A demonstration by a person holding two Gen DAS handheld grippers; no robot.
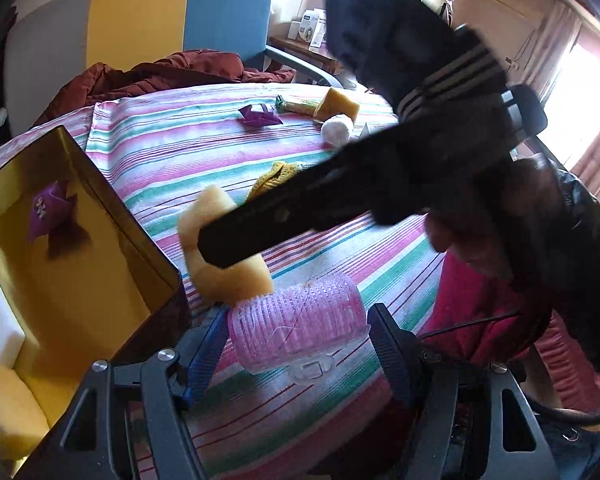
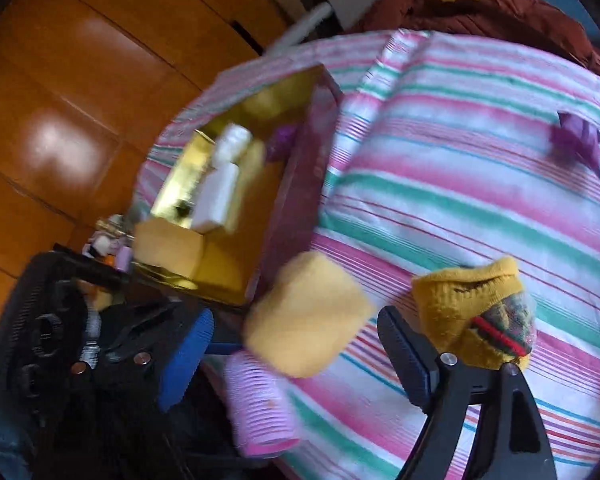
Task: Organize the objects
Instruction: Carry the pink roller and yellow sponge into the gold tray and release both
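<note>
My left gripper [image 1: 298,320] is shut on a pink hair roller [image 1: 296,324], held just above the striped tablecloth [image 1: 220,140]. To its left stands an open box with a gold lining [image 1: 100,216], holding a purple packet [image 1: 46,212], white blocks and a yellow sponge. In the right wrist view my right gripper [image 2: 296,320] stands open around a yellow sponge [image 2: 308,312] beside the box [image 2: 292,184], with gaps at both pads. One right finger [image 1: 260,228] crosses that sponge [image 1: 236,280]. The picture is blurred.
A yellow knitted item [image 2: 472,300] lies right of the sponge. Farther back lie a purple packet [image 1: 258,116], another sponge [image 1: 336,106], a white ball [image 1: 337,130] and a wrapped bar [image 1: 296,105]. A dark red jacket [image 1: 160,76] lies on a chair behind.
</note>
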